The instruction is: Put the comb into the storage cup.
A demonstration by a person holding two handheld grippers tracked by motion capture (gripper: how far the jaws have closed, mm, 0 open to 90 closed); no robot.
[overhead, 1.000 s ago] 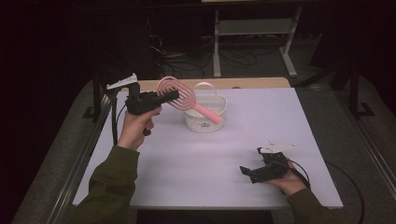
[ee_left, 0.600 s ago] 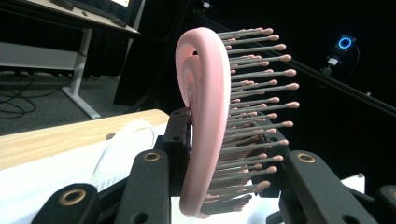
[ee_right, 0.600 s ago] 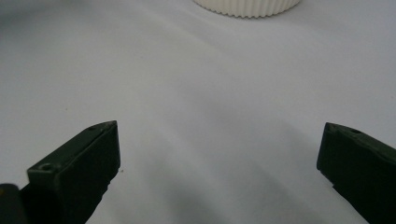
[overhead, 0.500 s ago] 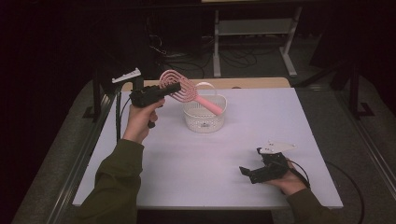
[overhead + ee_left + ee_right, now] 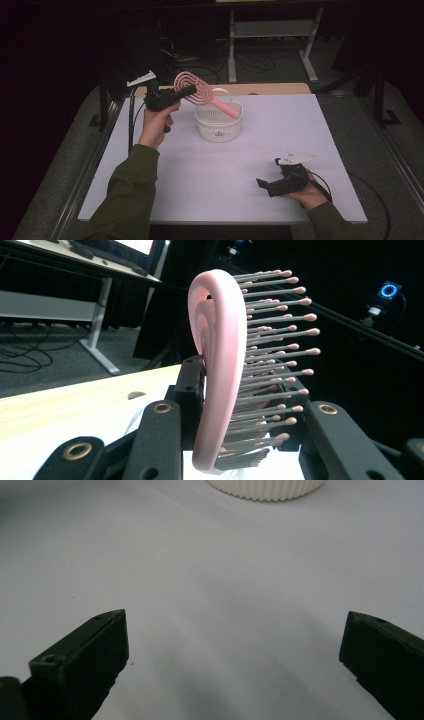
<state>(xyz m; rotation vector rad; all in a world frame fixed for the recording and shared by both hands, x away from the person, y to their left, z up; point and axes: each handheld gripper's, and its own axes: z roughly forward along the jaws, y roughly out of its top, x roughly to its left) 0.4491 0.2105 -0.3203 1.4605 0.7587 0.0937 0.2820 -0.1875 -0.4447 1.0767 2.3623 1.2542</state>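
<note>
Pink plastic spiral-headed hairbrush is being gripped by its head in the left tool, jaws clamped on it, handle slanting down into the white ribbed plastic basket, probably for dropping it in. Right tool is being rested on the white worktop, jaws wide apart, holding nothing, well clear of the basket.

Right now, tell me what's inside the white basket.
The pink hairbrush's handle end dips into the white basket, its head clamped in the left gripper. The basket's bottom is hidden by its wall.
</note>
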